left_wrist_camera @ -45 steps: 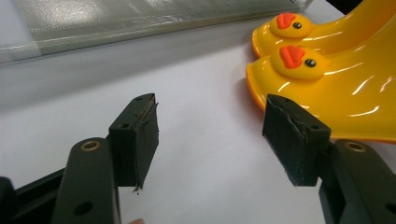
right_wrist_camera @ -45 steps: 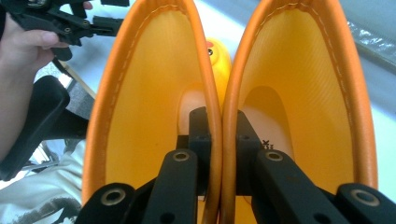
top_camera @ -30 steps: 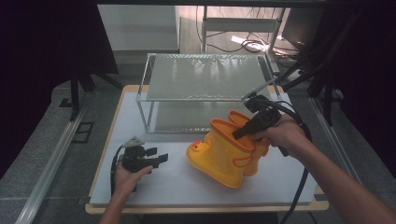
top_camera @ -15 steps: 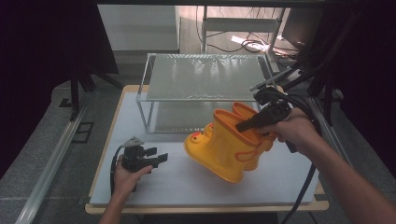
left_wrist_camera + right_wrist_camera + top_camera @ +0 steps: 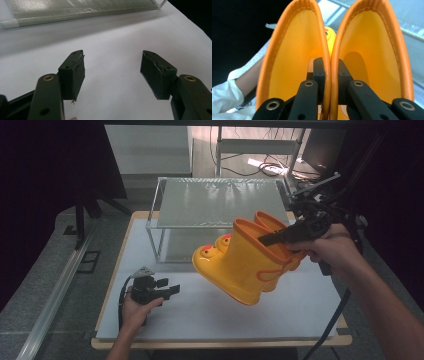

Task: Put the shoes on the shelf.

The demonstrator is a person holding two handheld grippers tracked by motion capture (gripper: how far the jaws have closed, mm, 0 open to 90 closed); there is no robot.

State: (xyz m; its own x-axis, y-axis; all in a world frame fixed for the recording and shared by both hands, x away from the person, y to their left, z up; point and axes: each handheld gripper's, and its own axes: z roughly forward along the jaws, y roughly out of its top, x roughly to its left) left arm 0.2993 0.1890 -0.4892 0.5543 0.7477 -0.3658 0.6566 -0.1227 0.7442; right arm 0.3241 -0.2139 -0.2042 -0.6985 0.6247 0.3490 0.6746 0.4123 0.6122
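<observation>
Nearest, the left gripper rests on the white table top, jaws spread wide around nothing. Farther in, the right gripper pinches together the touching inner walls of a pair of yellow rubber boots with orange rims, hanging tilted above the table before the clear glass shelf.

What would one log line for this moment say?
right gripper: shut on both yellow boots, pinching their inner walls together, lifted off table | left gripper: open, resting on table | glass shelf: bare
</observation>
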